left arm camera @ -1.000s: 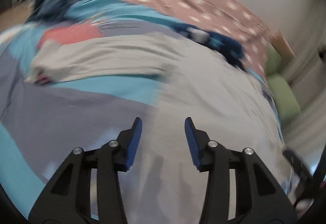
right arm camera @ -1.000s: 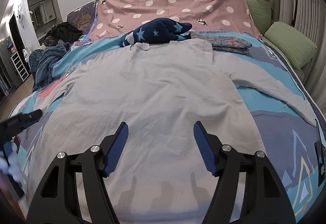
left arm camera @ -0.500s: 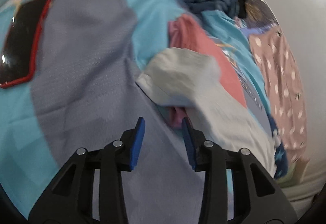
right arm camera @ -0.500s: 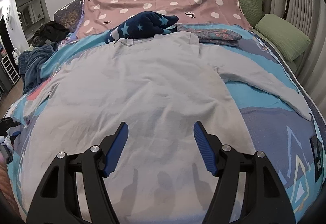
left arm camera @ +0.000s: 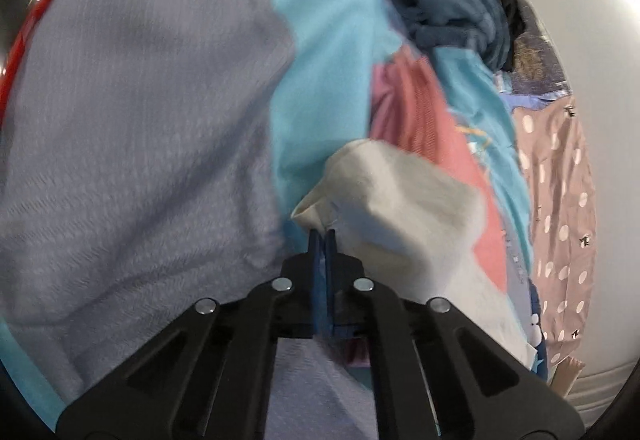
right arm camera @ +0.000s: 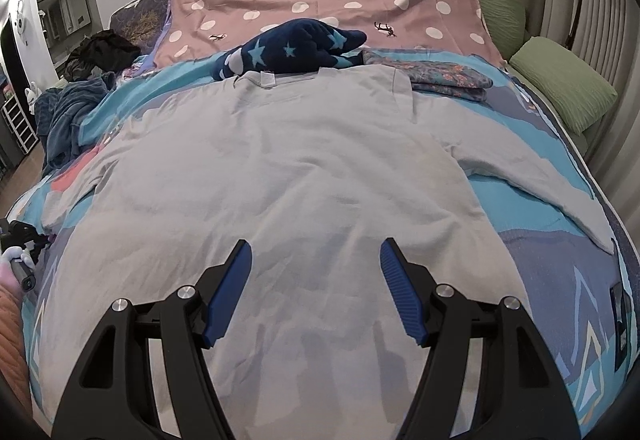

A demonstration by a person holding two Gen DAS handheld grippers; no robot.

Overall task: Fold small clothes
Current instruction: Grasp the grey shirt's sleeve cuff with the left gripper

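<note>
Shirt (right arm camera: pixel 280 167) lies flat; left gripper (left arm camera: pixel 322 236) pinches its left cuff (left arm camera: pixel 384 199), right gripper (right arm camera: pixel 316 280) gapes empty. Next, I judge: fold that sleeve inward.

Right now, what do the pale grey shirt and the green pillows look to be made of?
The pale grey shirt looks like soft matte knit, maybe cotton jersey or fleece: shallow creases, no sheen, limp sleeves. The green pillows look like woven or crinkled fabric over soft filling: fine ripples, plump shape. Exact fibres cannot be told.
</note>
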